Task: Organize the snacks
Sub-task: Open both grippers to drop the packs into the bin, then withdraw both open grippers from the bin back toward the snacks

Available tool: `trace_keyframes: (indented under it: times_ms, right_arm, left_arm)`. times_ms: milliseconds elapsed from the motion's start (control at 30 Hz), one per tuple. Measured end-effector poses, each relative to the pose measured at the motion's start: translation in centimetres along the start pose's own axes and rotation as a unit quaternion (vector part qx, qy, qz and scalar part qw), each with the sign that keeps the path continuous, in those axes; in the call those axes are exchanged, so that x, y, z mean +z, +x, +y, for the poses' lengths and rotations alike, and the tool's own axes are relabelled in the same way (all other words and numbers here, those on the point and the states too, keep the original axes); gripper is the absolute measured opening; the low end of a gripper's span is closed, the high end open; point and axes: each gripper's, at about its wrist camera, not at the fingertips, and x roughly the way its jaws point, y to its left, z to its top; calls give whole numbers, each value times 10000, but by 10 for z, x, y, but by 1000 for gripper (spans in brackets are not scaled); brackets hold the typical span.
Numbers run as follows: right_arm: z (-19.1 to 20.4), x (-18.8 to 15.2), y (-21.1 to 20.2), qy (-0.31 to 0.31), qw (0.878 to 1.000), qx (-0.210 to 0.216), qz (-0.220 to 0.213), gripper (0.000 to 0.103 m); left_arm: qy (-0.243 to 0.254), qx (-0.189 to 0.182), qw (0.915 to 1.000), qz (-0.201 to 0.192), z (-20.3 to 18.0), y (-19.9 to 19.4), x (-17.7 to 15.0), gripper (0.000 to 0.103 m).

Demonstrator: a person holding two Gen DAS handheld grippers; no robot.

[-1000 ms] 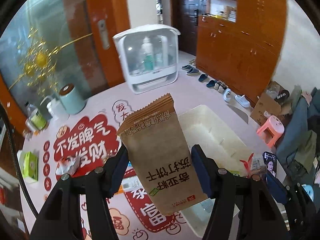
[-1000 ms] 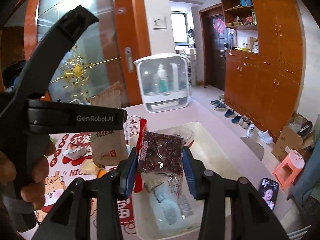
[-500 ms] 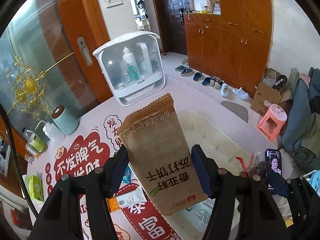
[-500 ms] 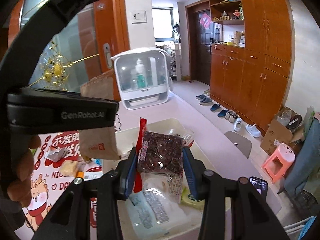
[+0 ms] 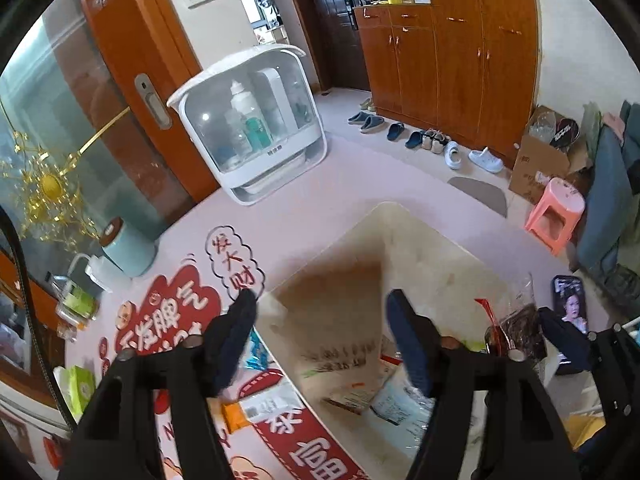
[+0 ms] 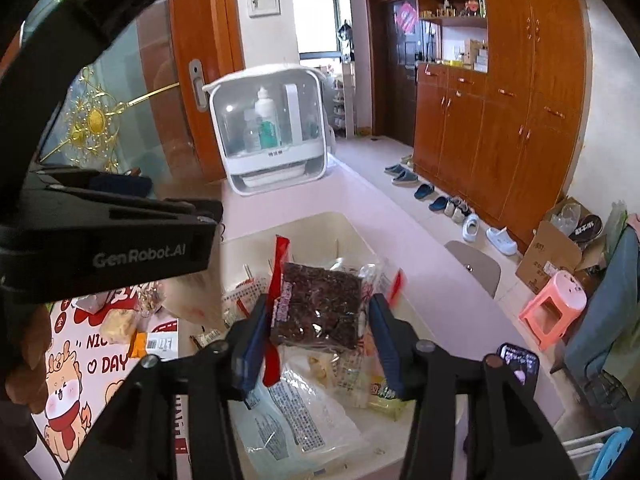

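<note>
left gripper [image 5: 320, 336] fingers are hanging apart over the bin [image 5: 436, 240], blurred brown packet [image 5: 340, 320] dropping between them; right gripper [image 6: 318, 320] is clamping the dark snack pack [image 6: 316, 306] directly above the bin.

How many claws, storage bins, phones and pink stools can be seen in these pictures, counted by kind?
claws: 2 (left claw open; right claw shut on a dark snack pack)
storage bin: 1
phone: 1
pink stool: 1
Total: 5
</note>
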Motion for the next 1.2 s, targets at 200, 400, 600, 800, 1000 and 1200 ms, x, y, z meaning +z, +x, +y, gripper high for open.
trace_keyframes:
  times_ms: [200, 400, 600, 800, 1000, 1200]
  right_arm:
    - [0, -2, -3, 86, 9999, -35, -75, 64]
    - [2, -2, -7, 122, 9998, 3, -157, 64]
    - [8, -5, -11, 72, 9999, 55, -141, 64]
    - [18, -6, -16, -37, 9998, 173, -133, 64]
    - [33, -7, -26, -190, 9989, 353, -234, 64]
    - [50, 0, -30, -363, 9967, 649, -340, 64]
  left_arm:
    - [-5, 146, 9999, -43, 5, 0, -4, 91]
    - [-161, 206, 9996, -59, 18, -4, -11, 91]
    - [-412, 296, 9987, 67, 35, -6, -22, 91]
    - [-582, 438, 9972, 196, 51, -14, -40, 91]
    - [-573, 873, 9943, 226, 72, -35, -59, 91]
    - [-625, 1503, 9865, 165, 116, -67, -72, 91]
